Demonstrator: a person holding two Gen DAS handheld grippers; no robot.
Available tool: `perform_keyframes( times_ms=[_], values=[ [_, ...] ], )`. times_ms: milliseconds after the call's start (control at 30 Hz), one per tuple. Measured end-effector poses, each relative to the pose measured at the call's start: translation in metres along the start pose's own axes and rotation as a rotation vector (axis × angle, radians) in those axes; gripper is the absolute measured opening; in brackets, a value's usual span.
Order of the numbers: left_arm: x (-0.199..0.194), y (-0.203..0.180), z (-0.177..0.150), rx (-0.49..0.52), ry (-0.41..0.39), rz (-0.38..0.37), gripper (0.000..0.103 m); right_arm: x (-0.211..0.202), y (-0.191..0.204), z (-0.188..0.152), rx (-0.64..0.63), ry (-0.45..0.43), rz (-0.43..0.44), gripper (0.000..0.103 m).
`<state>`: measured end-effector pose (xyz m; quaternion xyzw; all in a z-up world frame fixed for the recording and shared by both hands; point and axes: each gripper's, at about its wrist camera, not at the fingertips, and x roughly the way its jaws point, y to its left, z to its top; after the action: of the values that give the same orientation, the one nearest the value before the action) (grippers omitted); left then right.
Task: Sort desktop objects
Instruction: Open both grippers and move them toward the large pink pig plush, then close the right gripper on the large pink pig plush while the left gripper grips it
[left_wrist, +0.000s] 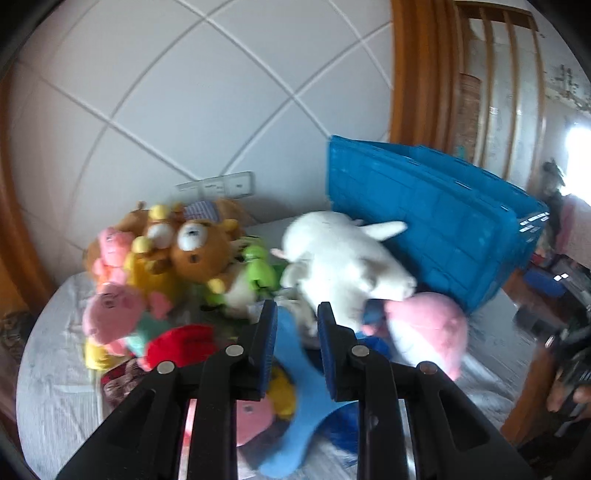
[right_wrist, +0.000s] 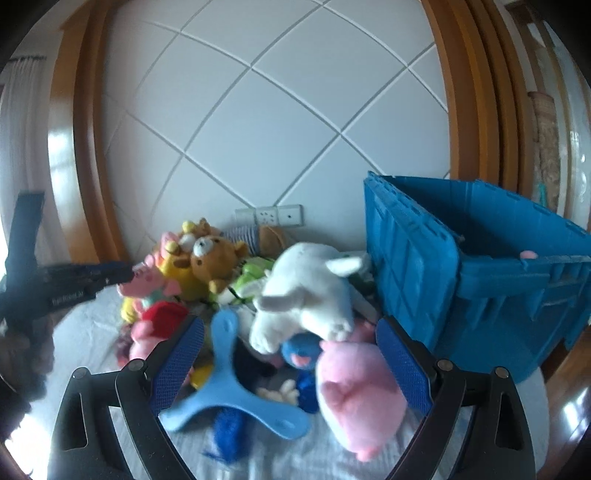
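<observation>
A pile of plush toys lies on a grey-white cloth. A light blue three-armed boomerang toy (left_wrist: 295, 402) (right_wrist: 225, 384) lies at the front of the pile. My left gripper (left_wrist: 297, 343) is open, its jaws on either side of one arm of it. My right gripper (right_wrist: 291, 365) is wide open above the boomerang toy and a pink plush (right_wrist: 354, 395). A big white plush (left_wrist: 343, 258) (right_wrist: 306, 291) lies against the blue crate (left_wrist: 436, 225) (right_wrist: 480, 280). A brown bear (left_wrist: 199, 251) (right_wrist: 214, 258) sits behind.
The open blue crate stands at the right, a small pink thing inside. Pink pigs (left_wrist: 110, 314), a red plush (left_wrist: 181, 343), a green plush (left_wrist: 258, 273) and a yellow one crowd the left. A tiled wall with sockets (right_wrist: 269, 216) is behind. The left gripper's body (right_wrist: 55, 291) shows at the left.
</observation>
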<state>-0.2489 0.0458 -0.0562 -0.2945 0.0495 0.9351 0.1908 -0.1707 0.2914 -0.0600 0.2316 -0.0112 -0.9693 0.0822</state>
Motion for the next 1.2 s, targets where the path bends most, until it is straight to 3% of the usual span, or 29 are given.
perform_keyframes(
  times_ms=[200, 367, 633, 733, 967, 1133, 1200],
  values=[
    [0.03, -0.032, -0.001, 0.039, 0.032, -0.073, 0.022, 0.016, -0.006, -0.029, -0.026, 0.066, 0.032, 0.095],
    [0.047, -0.041, -0.007, 0.083, 0.056, -0.138, 0.022, 0.017, -0.011, -0.052, -0.027, 0.082, -0.03, 0.095],
    [0.089, -0.081, -0.027, 0.215, 0.173, -0.418, 0.022, 0.009, -0.023, -0.096, 0.03, 0.142, -0.195, 0.095],
    [0.105, -0.102, -0.033, 0.269, 0.209, -0.48, 0.022, 0.01, -0.027, -0.107, 0.015, 0.157, -0.258, 0.095],
    [0.126, -0.147, -0.035, 0.362, 0.26, -0.577, 0.022, 0.032, -0.045, -0.124, -0.025, 0.192, -0.29, 0.095],
    [0.138, -0.161, -0.037, 0.356, 0.282, -0.605, 0.022, 0.043, -0.05, -0.131, -0.077, 0.216, -0.272, 0.095],
    [0.142, -0.163, -0.038, 0.345, 0.282, -0.581, 0.022, 0.046, -0.053, -0.132, -0.091, 0.221, -0.262, 0.095]
  ],
)
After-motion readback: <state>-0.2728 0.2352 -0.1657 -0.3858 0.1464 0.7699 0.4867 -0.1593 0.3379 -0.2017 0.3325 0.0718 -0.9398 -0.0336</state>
